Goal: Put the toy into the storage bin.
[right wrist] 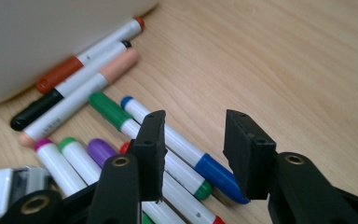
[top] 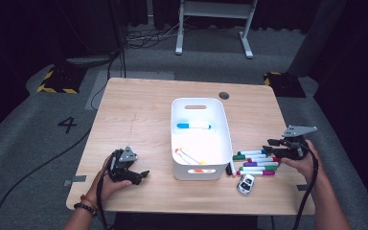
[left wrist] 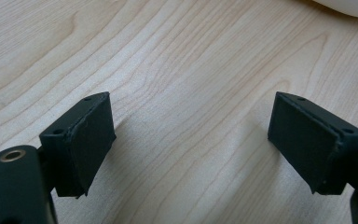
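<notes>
While the right gripper [right wrist: 193, 154] hung over the markers, its jaws stood partly open, nothing gripped; blue marker [right wrist: 186, 149] lay between & just below them, prob. next for the bin [top: 223, 124]. Left gripper [left wrist: 191, 140] wide open, empty, parked over bare table [left wrist: 191, 70].

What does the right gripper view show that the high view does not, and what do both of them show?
The right gripper view alone shows the red-brown, black and peach markers lying by the bin wall, and the right gripper with jaws apart, low over the blue marker.

The high view alone shows the bin's inside with a blue marker, and the left gripper resting on the table.

Both show the white bin, the marker pile and the toy car.
</notes>
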### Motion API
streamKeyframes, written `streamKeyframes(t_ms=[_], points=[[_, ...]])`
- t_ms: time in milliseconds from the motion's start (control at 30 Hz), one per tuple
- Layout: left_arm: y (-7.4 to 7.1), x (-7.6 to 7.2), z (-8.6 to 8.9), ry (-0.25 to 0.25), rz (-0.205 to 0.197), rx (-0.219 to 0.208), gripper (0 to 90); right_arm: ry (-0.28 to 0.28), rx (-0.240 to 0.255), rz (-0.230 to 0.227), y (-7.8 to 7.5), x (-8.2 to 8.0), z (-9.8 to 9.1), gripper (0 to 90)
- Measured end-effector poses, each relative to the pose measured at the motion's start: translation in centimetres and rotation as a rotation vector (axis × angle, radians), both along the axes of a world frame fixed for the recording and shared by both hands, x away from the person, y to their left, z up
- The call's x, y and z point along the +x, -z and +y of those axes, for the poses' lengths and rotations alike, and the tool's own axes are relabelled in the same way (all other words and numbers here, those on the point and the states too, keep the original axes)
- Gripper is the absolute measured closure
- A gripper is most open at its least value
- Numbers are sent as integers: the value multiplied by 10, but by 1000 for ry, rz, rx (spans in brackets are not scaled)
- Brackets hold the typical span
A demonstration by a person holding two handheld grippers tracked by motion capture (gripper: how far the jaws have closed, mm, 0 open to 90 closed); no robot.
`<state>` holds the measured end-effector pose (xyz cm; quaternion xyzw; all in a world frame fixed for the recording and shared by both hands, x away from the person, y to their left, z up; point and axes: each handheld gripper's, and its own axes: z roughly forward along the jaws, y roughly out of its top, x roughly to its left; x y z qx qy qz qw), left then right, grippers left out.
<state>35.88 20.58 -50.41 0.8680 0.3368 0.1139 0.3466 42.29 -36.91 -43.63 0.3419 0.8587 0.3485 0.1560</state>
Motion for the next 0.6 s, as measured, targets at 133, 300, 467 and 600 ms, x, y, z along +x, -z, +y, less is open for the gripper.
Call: streamKeyframes(t_ms=[133,300,467,600], points=[[0,0,0,1,2,0,147,19,-21,37,14,12,-7,568],[0,0,0,0,0,0,147,36,-21,55,20,17,-10,567],[0,0,0,1,1,0,147,32,-19,73,28,19,-12,564],[0,0,0,1,1,0,147,54,-26,85,32,24,-14,610]])
